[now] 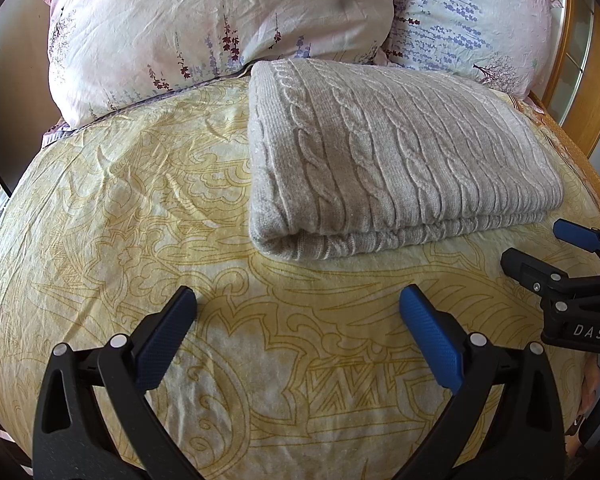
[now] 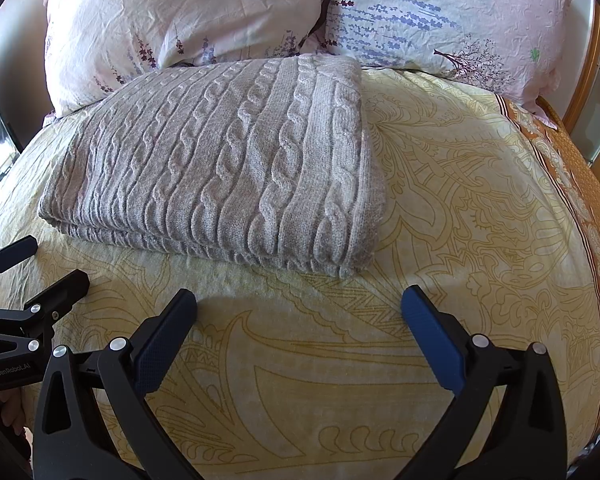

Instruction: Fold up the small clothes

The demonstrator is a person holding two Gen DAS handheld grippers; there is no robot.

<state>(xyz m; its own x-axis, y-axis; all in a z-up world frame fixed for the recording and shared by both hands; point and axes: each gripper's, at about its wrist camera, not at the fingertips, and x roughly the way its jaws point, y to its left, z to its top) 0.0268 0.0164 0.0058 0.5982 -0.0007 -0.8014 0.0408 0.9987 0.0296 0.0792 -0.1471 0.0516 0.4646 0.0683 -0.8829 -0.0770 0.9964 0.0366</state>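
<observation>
We are looking at the grey cable-knit sweater, lying folded in a neat rectangle on the bed, ahead of both sets of jaws and touching neither. Our left gripper and right gripper are hovering with jaws wide apart, holding nothing. We judge the fold nearly finished; any last squaring should be pressing edges gently, not dragging layers.

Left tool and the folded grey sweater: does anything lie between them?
No. Between the left tool and the sweater only bare yellow patterned bedsheet shows, in the left wrist view. The tool is open and apart from the sweater.
</observation>
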